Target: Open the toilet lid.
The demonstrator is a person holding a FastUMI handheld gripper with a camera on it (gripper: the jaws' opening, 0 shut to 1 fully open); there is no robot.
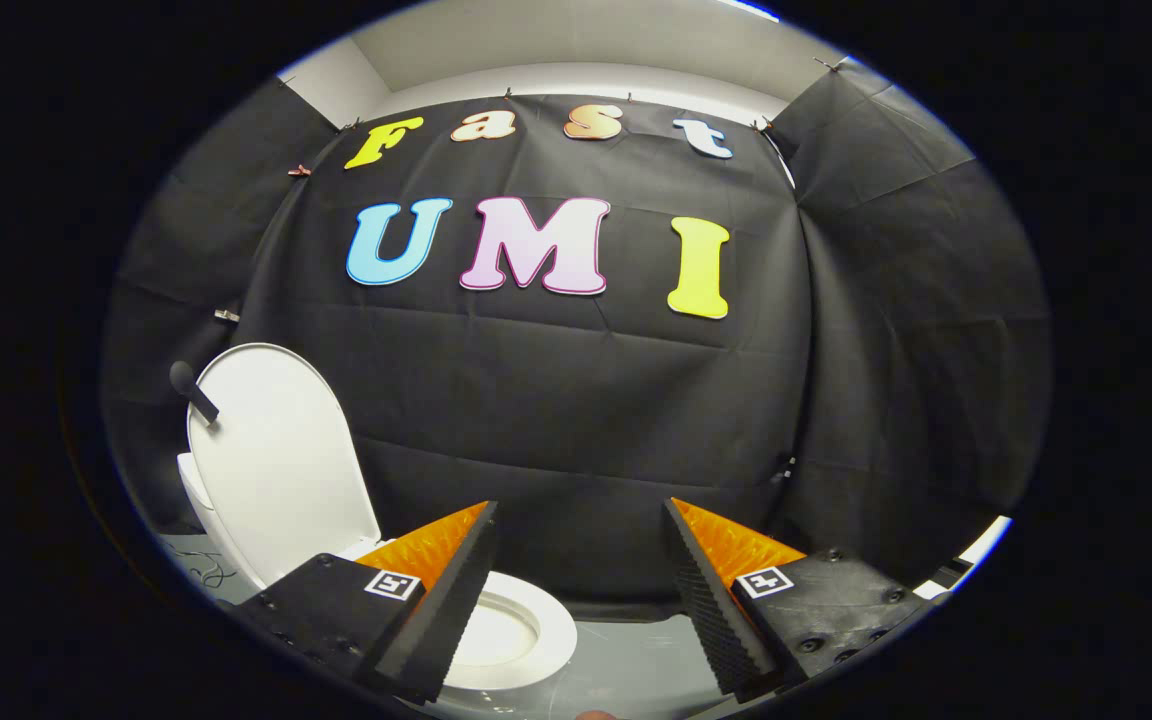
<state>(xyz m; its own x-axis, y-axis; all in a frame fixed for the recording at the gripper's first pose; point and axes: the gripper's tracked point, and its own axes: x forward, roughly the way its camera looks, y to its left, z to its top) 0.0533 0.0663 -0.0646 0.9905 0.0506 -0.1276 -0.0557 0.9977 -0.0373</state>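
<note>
Two fingers of the gripper (576,590) stand spread wide apart with nothing between them, so the tool is released and grasps nothing. Each finger carries a ribbed pad on its inner face and a small square marker on the block behind it.

With the toilet as the landmark: the toilet lid (276,455) is already raised. It stands upright, slightly tilted, at the back of the bowl, its smooth white inner face turned toward the camera. Below the lid, the white seat ring (546,625) lies flat around the bowl opening. The left finger (441,610) crosses in front of the near left part of that ring and hides it; whether the finger touches the seat cannot be told. The right finger (711,600) is off to the right of the toilet, well clear of the seat, over the pale grey floor (636,665).

A short dark handle-like part (194,392) juts from the upper left edge of the lid; what it belongs to is unclear. The toilet's white body (198,495) shows as a narrow strip to the left of the lid. Black cloth wall (576,420) hangs right behind the toilet and wraps around both sides. Above the cloth, a pale wall (576,40) shows.
</note>
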